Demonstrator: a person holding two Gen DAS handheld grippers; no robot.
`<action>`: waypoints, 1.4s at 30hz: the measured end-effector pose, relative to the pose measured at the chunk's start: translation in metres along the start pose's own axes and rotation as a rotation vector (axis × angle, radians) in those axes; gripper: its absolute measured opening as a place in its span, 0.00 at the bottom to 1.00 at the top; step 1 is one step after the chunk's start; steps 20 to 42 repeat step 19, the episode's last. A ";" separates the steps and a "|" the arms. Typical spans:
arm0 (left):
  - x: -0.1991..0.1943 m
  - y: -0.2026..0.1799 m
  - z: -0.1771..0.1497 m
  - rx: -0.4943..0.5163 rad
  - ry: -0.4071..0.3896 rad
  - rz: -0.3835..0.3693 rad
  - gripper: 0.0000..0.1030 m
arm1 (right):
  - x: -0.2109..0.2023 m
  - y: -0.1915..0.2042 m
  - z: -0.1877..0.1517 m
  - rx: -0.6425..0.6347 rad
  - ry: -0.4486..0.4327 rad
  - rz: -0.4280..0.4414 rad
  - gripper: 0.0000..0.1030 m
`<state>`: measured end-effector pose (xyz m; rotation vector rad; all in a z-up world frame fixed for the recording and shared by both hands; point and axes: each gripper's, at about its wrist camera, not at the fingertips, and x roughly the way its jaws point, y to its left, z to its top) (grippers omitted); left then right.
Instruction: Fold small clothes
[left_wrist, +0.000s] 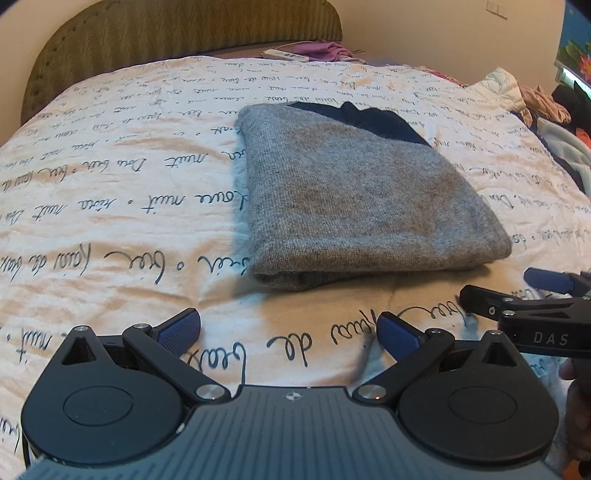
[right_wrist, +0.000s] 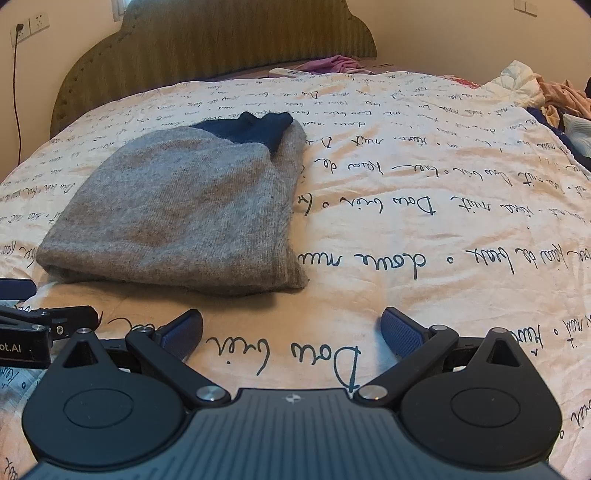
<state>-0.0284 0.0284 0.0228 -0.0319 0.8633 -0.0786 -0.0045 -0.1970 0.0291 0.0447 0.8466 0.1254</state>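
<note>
A grey knitted garment (left_wrist: 354, 195) (right_wrist: 177, 218) lies folded into a compact rectangle on the bed, with a dark navy part (left_wrist: 362, 118) (right_wrist: 251, 129) showing at its far end. My left gripper (left_wrist: 288, 330) hovers open just in front of the fold's near edge, nothing between its blue pads (left_wrist: 177, 330). My right gripper (right_wrist: 291, 332) is open too and holds nothing; it sits in front of and to the right of the garment. Each gripper shows at the other view's edge: the right gripper (left_wrist: 517, 295), the left gripper (right_wrist: 37, 306).
The cream bedsheet (left_wrist: 110, 206) (right_wrist: 443, 221) with handwritten script covers the bed. A padded olive headboard (right_wrist: 221, 44) stands behind. A pile of loose clothes (left_wrist: 546, 110) (right_wrist: 554, 99) lies at the far right, and pink cloth (left_wrist: 328, 50) with a white remote (left_wrist: 286, 55) lies near the headboard.
</note>
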 end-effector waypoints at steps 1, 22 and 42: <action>-0.005 0.001 -0.001 -0.008 -0.007 -0.003 1.00 | -0.002 0.000 0.000 0.002 0.003 0.006 1.00; -0.083 0.014 -0.010 -0.070 -0.178 0.048 1.00 | -0.034 -0.009 0.012 0.044 -0.036 0.092 1.00; -0.083 0.014 -0.010 -0.070 -0.178 0.048 1.00 | -0.034 -0.009 0.012 0.044 -0.036 0.092 1.00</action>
